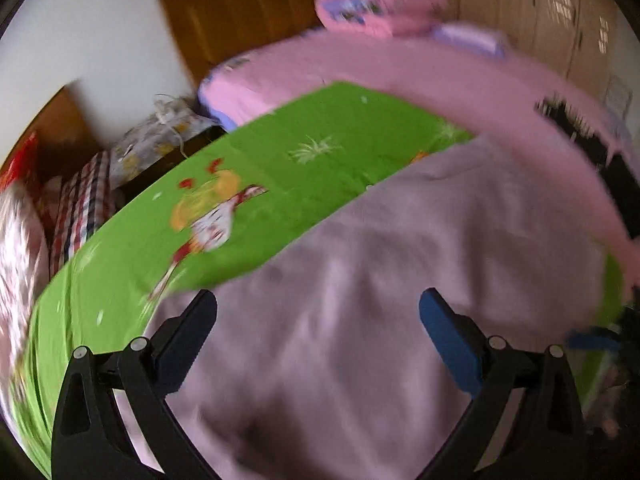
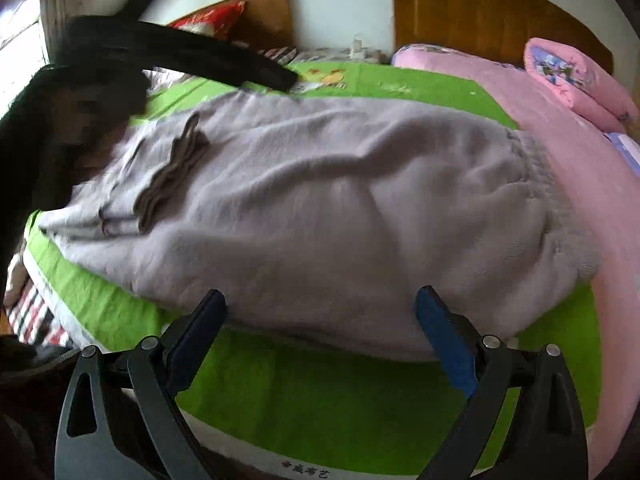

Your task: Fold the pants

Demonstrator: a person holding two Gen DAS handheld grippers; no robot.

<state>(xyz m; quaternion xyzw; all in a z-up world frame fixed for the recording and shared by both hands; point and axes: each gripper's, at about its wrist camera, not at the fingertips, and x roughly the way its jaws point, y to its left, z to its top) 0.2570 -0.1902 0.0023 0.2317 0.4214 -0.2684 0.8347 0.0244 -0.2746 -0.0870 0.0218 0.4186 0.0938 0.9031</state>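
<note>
Two grippers are hanging over a bed, both with fingers spread wide and holding nothing. The pants (image 2: pixel 304 200), pale lilac and rumpled, are lying across the green sheet (image 2: pixel 320 392), with the waistband toward the pink blanket (image 2: pixel 560 120). The left gripper (image 1: pixel 318 312) is hovering above the cloth in a blurred view. The right gripper (image 2: pixel 320 308) is hovering at the pants' near edge.

Soft daylight, motion blur, fisheye warping

Left claw (image 1: pixel 318 306) spread wide, empty, right claw (image 2: pixel 320 306) likewise spread wide, gripping nothing
</note>
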